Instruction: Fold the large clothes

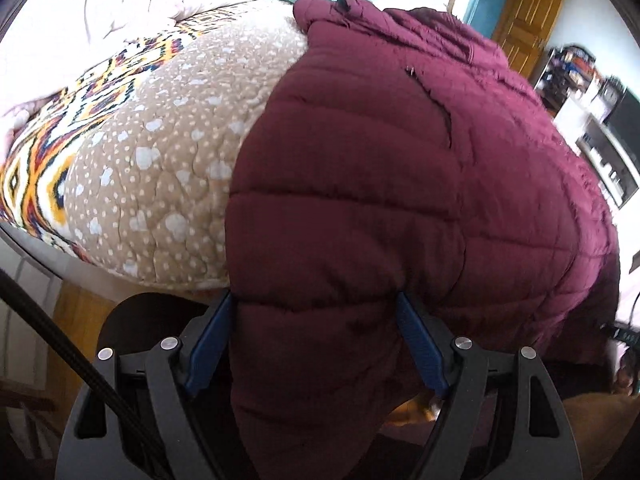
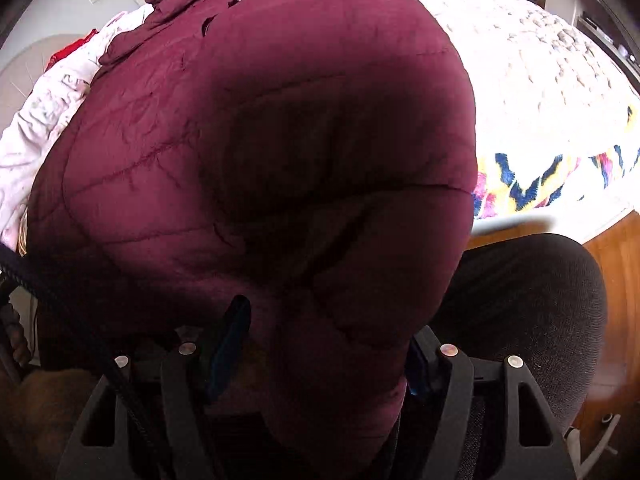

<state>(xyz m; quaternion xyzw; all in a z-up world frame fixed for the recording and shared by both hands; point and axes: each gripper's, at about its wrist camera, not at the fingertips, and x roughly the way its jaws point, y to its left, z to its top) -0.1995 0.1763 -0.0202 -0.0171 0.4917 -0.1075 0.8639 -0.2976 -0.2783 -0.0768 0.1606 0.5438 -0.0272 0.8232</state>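
A large maroon quilted puffer jacket [image 1: 420, 168] lies on a bed, its hem hanging over the near edge. My left gripper [image 1: 316, 300] has its blue fingers [image 1: 420, 344] on both sides of a thick bunch of the jacket's hem and is shut on it. In the right wrist view the same jacket [image 2: 280, 140] fills most of the frame. My right gripper [image 2: 328, 320] is shut on another bunch of the hem, with one blue finger [image 2: 228, 352] showing and the other mostly hidden by fabric.
The bed has a tan spotted quilt [image 1: 168, 168] with a patterned border [image 1: 36, 168]. A pale pink garment [image 2: 44, 120] lies beside the jacket. A dark chair seat [image 2: 532, 304] sits below the bed edge. A wooden door [image 1: 528, 20] and shelves [image 1: 592, 120] stand behind.
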